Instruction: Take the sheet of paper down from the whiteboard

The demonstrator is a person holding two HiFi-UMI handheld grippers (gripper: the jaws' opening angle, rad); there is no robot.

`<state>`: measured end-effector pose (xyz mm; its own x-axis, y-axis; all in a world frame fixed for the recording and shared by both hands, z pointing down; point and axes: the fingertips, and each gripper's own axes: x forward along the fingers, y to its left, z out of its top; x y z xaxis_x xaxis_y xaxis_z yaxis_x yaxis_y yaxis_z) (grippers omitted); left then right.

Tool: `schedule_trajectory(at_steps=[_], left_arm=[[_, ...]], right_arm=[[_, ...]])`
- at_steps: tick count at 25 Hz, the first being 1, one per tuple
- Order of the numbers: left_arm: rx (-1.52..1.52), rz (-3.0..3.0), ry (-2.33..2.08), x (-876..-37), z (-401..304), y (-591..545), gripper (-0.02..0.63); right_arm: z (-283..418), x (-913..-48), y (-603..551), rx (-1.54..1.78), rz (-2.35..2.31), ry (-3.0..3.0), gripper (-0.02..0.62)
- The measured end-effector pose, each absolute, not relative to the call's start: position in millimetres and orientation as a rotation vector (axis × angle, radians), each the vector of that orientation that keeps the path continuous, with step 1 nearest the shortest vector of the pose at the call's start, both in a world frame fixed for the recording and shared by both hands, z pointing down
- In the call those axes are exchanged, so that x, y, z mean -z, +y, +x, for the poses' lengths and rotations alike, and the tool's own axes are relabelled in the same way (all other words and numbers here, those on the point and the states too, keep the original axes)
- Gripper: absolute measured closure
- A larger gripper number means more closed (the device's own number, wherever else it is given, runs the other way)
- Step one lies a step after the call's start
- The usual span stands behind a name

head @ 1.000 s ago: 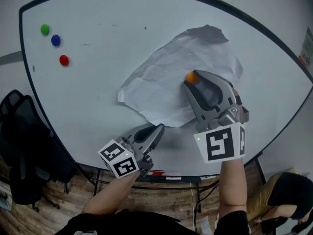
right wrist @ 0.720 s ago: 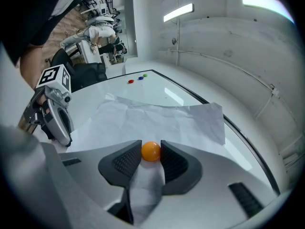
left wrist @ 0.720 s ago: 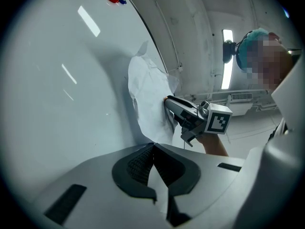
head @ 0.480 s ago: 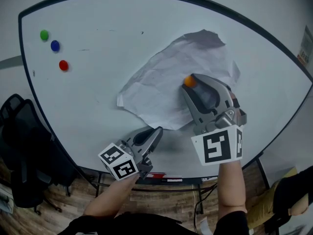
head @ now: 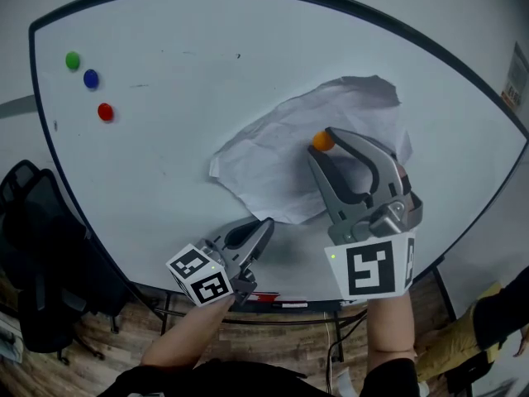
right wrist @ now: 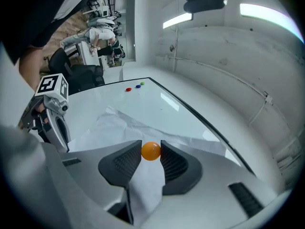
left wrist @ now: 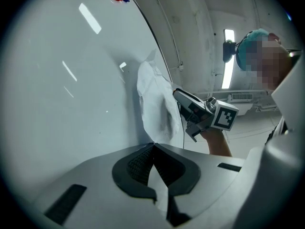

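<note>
A crumpled white sheet of paper [head: 281, 155] hangs on the whiteboard [head: 165, 139], its lower part standing off the surface. My right gripper [head: 326, 143] is shut on the small orange magnet [head: 323, 141] in front of the sheet; in the right gripper view the magnet [right wrist: 151, 151] sits pinched between both pads, with the paper [right wrist: 114, 125] behind it. My left gripper [head: 267, 222] is shut with nothing visibly in it. Its tips are just left of the sheet's lower edge, near the board's bottom. In the left gripper view the paper [left wrist: 155, 99] rises ahead of the closed jaws.
Green [head: 73, 59], blue [head: 91, 78] and red [head: 105, 112] magnets sit at the board's upper left. A black chair [head: 33, 246] stands left of the board. A marker [head: 273, 298] lies on the ledge under the board. A person [right wrist: 100, 35] sits far off.
The sheet has shifted right and swung, its top corner now lower and farther right. My right gripper with the orange magnet has drawn slightly back. The left gripper stayed put.
</note>
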<state>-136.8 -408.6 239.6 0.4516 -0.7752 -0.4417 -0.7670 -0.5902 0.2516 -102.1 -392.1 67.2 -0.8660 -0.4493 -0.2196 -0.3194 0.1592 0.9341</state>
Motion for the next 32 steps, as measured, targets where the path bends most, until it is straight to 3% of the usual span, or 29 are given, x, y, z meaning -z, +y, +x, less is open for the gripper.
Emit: schedule_trajectory(at_steps=[32], left_arm=[[0.618,2.575,-1.308,-340,-115,-373,0.594]], right_arm=[[-106,-63,-405,1.754,0.813,-2.298,0.465]])
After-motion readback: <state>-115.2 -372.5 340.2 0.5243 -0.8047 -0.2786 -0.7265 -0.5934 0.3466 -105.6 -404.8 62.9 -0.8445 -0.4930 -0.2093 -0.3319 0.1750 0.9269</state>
